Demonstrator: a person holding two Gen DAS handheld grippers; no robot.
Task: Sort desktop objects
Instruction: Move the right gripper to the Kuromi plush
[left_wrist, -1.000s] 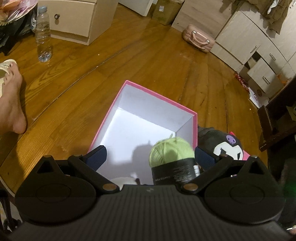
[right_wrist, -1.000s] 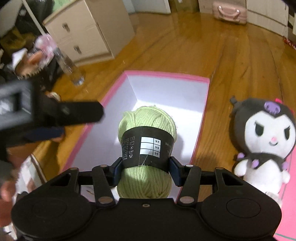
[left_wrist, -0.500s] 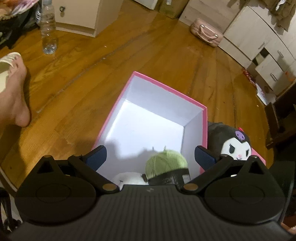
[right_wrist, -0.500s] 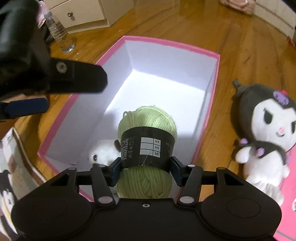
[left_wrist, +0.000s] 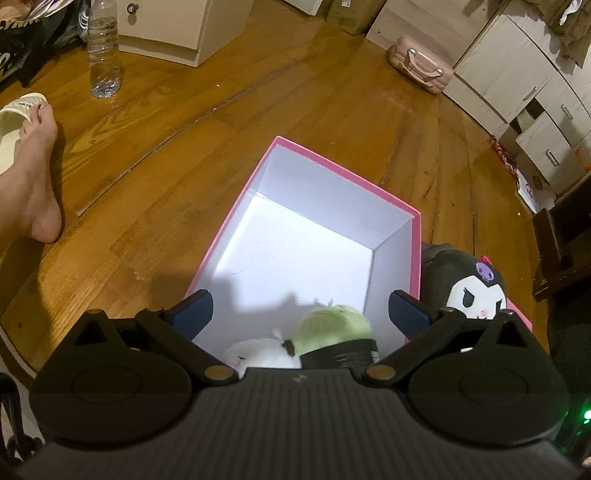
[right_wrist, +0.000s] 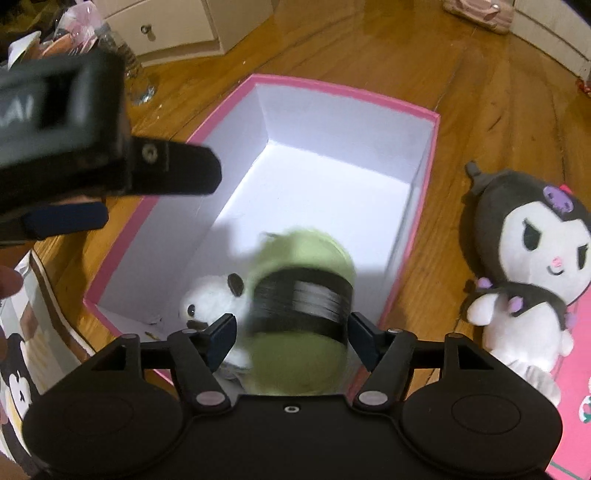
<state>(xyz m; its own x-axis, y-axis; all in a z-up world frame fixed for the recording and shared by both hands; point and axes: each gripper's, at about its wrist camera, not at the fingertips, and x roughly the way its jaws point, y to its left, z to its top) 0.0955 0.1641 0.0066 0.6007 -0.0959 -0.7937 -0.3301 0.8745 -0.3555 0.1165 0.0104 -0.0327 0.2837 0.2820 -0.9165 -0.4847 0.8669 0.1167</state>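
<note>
- The right gripper (right_wrist: 293, 328) is held over the near end of the pink box (right_wrist: 343, 92). Its jaws are spread, with a gap seen beside the green yarn ball (right_wrist: 301, 295), so the ball is not squeezed.
- The yarn ball is seen blurred, just inside the near end of the box and right beside the small white plush toy (right_wrist: 207, 299). It cannot be told if the box bottom is touched yet.
- The left gripper (left_wrist: 301, 314) is held over the same end of the box, spread wide, with nothing in it.
- The ball could be bounced off the white plush toy and rolled against the box wall. The box's long wall on the right is close, so the ball could be tipped over the rim.
- Loose yarn could be caught on a gripper pad and pulled back out when the gripper is lifted.
- The two grippers are close together over the box, so one could be bumped by the other.
- The black-and-white plush doll (right_wrist: 528, 251) is left on the floor just to the right of the box, outside it.
- The box is set on a shiny wooden floor (left_wrist: 258, 110), on which it could be slid if knocked.
- Far behind the box, a water bottle (left_wrist: 103, 51), a drawer cabinet (left_wrist: 166, 29) and a small pink case (left_wrist: 419, 66) are seen. A bare foot (left_wrist: 29, 177) is rested well to the left of the box.
</note>
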